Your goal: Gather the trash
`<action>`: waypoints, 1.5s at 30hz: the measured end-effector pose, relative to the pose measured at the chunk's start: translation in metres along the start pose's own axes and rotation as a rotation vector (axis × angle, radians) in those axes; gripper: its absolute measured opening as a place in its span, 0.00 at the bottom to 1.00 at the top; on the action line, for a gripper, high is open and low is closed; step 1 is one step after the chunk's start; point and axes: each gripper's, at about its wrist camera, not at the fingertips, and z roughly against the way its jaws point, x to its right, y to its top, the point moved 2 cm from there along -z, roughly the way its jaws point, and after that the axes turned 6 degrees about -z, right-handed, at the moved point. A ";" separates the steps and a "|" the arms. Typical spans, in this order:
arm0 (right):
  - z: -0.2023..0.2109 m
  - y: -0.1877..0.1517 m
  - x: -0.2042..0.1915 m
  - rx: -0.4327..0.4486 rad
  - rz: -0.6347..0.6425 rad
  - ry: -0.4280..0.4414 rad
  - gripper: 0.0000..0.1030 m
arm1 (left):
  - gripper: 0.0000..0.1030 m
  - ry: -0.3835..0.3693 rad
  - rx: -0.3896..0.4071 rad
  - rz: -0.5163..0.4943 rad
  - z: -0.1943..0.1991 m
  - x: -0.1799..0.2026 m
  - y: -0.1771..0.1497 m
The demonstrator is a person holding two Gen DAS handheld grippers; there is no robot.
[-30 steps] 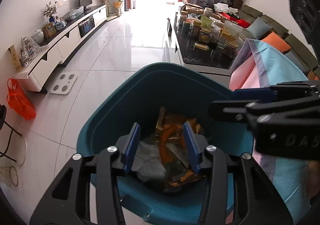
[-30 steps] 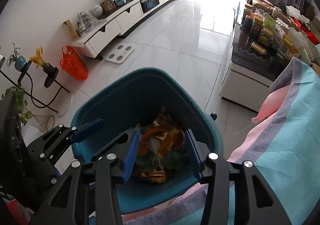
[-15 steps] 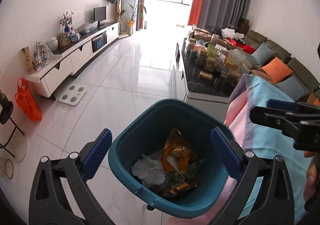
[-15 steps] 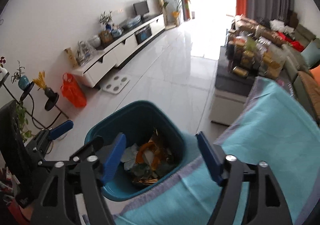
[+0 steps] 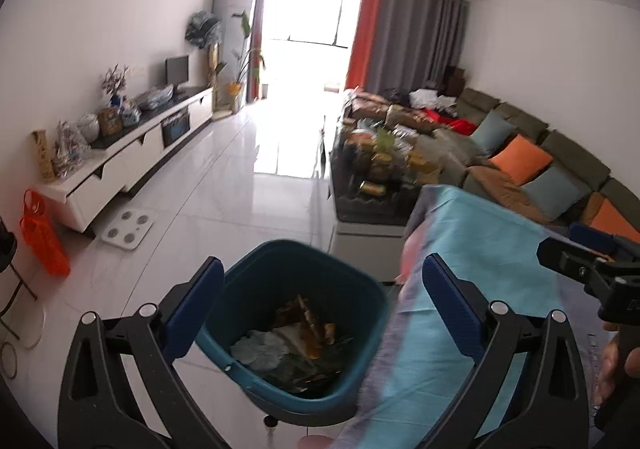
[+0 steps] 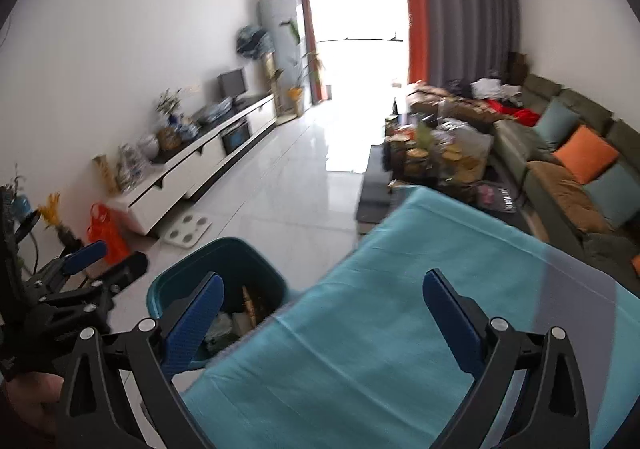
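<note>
A teal trash bin (image 5: 280, 269) stands on the floor beside a table with a turquoise cloth (image 5: 472, 249). Inside it lie a white tissue (image 5: 260, 347) and gold and orange wrappers (image 5: 308, 321). My left gripper (image 5: 320, 313) is open and empty, held above the bin. My right gripper (image 6: 324, 321) is open and empty above the cloth's (image 6: 400, 309) left part; the bin (image 6: 224, 261) is at its lower left. Each gripper also shows in the other's view, the right one (image 5: 588, 265) and the left one (image 6: 88, 269).
A white tiled floor (image 5: 240, 189) runs to a bright window. A white TV cabinet (image 5: 132, 153), a bathroom scale (image 5: 128, 227) and an orange bag (image 5: 40, 241) are on the left. A cluttered coffee table (image 5: 380, 177) and a sofa with cushions (image 5: 520, 157) are on the right.
Both grippers opened wide and rose away from the bin, leaving the trash inside. The right gripper swung right over the cloth.
</note>
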 end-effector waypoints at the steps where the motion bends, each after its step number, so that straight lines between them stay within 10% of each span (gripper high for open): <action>1: 0.008 -0.002 0.006 0.018 -0.009 -0.009 0.94 | 0.95 -0.013 0.015 -0.007 0.007 0.005 0.002; 15: 0.096 -0.052 0.070 0.148 -0.111 -0.218 0.94 | 0.95 -0.161 0.182 -0.106 0.079 0.080 0.003; 45: 0.224 -0.159 0.154 0.256 -0.329 -0.566 0.94 | 0.95 -0.425 0.193 -0.318 0.119 0.193 -0.040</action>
